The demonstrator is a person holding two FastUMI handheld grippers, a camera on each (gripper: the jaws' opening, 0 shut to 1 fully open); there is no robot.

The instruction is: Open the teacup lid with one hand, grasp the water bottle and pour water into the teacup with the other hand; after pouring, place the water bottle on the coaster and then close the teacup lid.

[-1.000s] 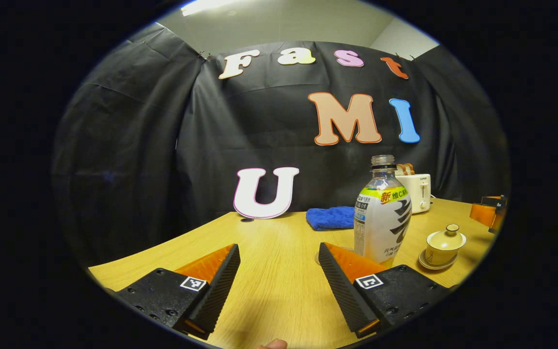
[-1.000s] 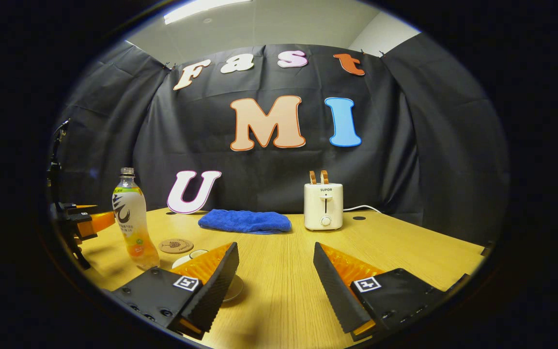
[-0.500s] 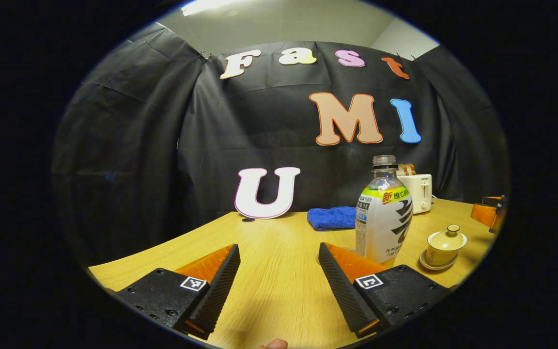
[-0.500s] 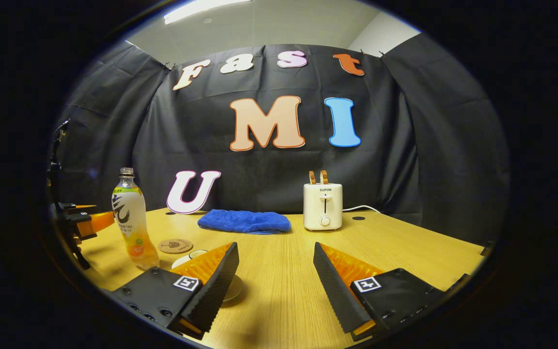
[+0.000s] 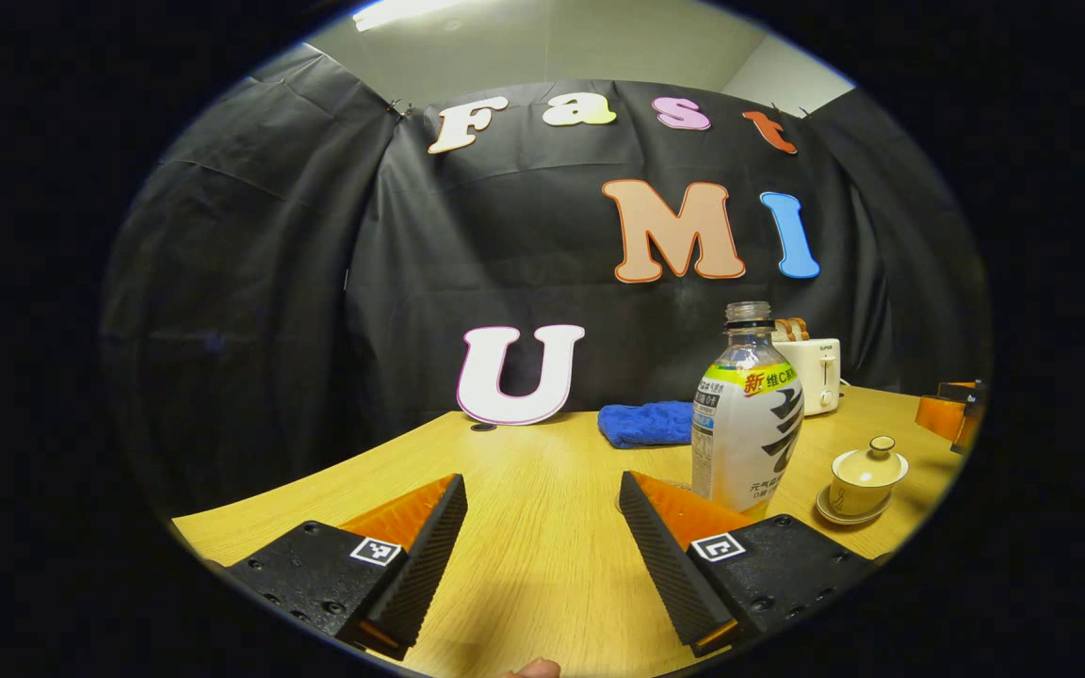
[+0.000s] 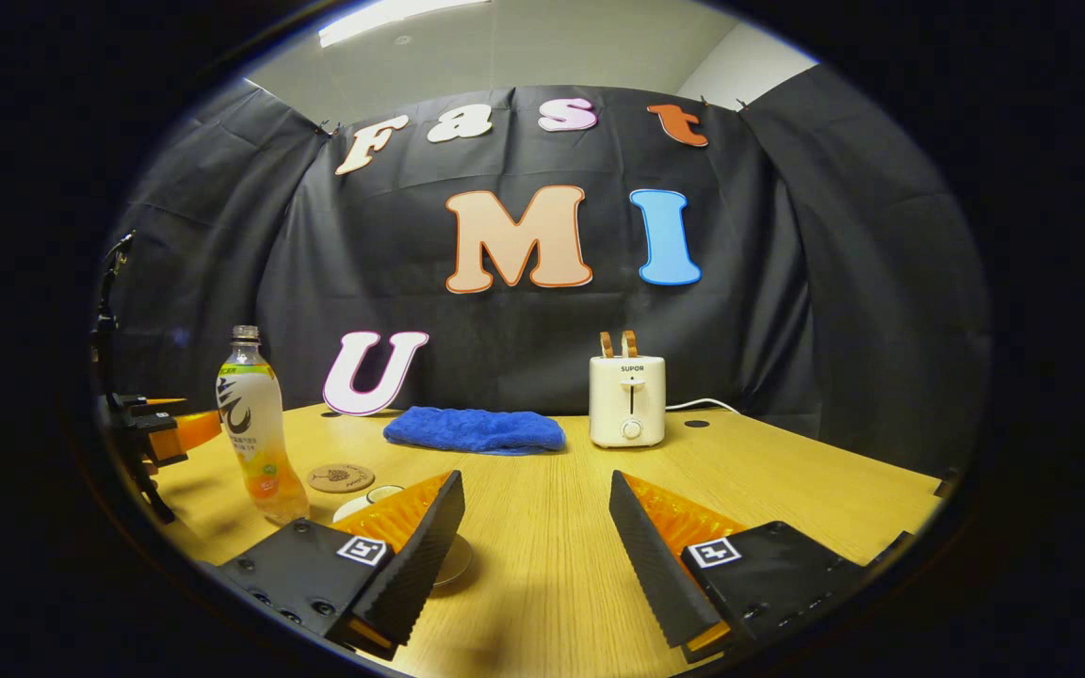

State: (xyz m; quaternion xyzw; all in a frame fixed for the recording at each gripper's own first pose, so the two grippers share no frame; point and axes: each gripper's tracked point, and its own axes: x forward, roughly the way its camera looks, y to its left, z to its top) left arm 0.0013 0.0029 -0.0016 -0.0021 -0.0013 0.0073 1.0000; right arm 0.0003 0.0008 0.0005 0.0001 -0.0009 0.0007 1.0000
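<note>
Nearest in the left gripper view, left gripper (image 5: 542,527) spread wide over the bare wooden table (image 5: 542,584), holding nothing, with a fingertip of the person (image 5: 528,669) at the bottom edge. Just past its right finger, water bottle (image 5: 745,414) upright with no cap on, apparently clear of that finger. A little farther to the right, teacup (image 5: 865,476) on its saucer with the lid (image 5: 868,460) in place. Beyond these, blue cloth (image 5: 646,424) lying flat, and toaster (image 5: 811,372) near the wall. At the far right edge, part of the other gripper. In the right gripper view, right gripper (image 6: 535,532) also opened wide and empty, low over the table. Teacup partly hidden behind its left finger, with a bit of pale rim (image 6: 382,492) and saucer showing. Behind that, round coaster (image 6: 341,477) flat on the table with nothing on it, and the bottle (image 6: 255,438) just beside it to the left. Farther back, the cloth (image 6: 475,430) and the toaster (image 6: 627,400) with its cord.
</note>
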